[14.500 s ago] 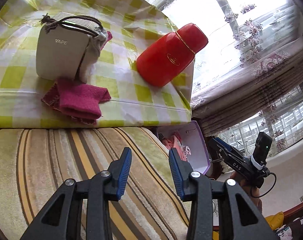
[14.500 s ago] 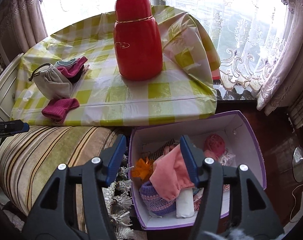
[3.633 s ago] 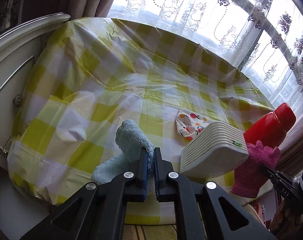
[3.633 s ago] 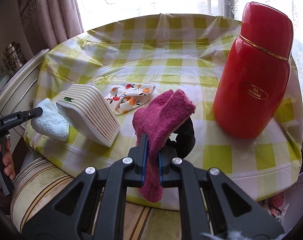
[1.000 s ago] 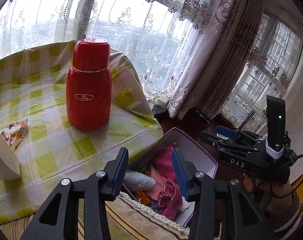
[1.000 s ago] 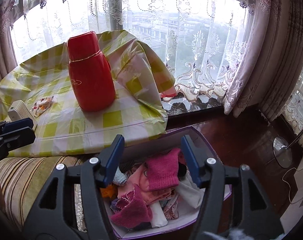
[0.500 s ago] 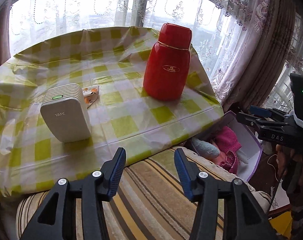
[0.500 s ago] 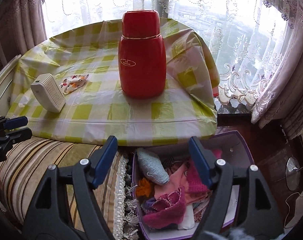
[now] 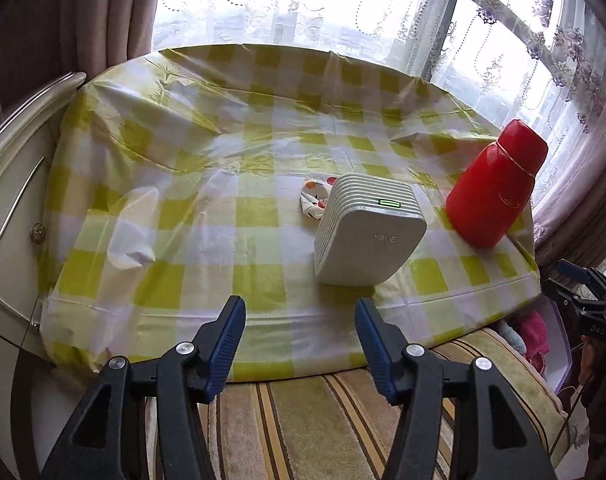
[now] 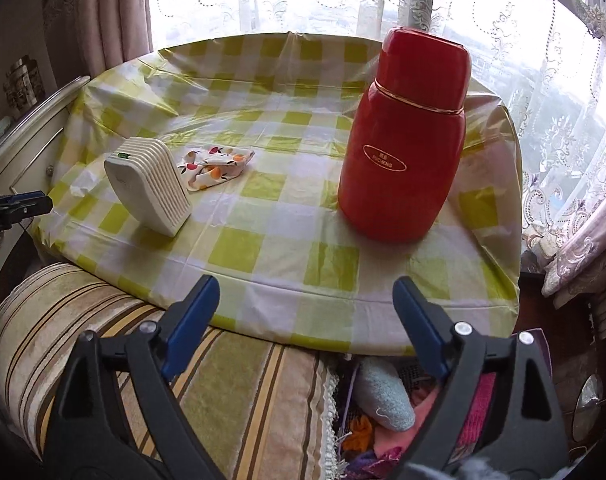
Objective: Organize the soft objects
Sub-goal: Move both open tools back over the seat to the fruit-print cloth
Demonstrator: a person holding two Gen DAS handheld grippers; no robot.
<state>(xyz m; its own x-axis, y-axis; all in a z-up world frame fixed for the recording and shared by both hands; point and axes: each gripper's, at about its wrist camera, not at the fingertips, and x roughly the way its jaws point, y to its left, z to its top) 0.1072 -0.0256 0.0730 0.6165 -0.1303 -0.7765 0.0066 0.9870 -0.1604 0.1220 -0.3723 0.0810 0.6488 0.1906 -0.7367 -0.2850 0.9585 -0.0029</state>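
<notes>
Your left tongs (image 9: 299, 344) are wide open and hold nothing, and your right tongs (image 10: 305, 322) are open even wider, also with nothing between them. Both hang over the striped cushion (image 9: 343, 424), just before the edge of the table (image 10: 239, 248).

The one soft thing left on the table is the small printed cloth (image 10: 215, 166). It lies crumpled beside the white ribbed device (image 10: 151, 186), on its far side, well apart from the red flask (image 10: 403, 152).

I judge that this cloth is very light and limp, with no stiff part. It will probably slide on the glossy table cover, so pinch a raised fold at its middle, not a flat edge. The right tongs seem to have the freer path.

The box (image 9: 559, 344) on the floor already holds a blue sock (image 10: 385, 396) and pink things.
</notes>
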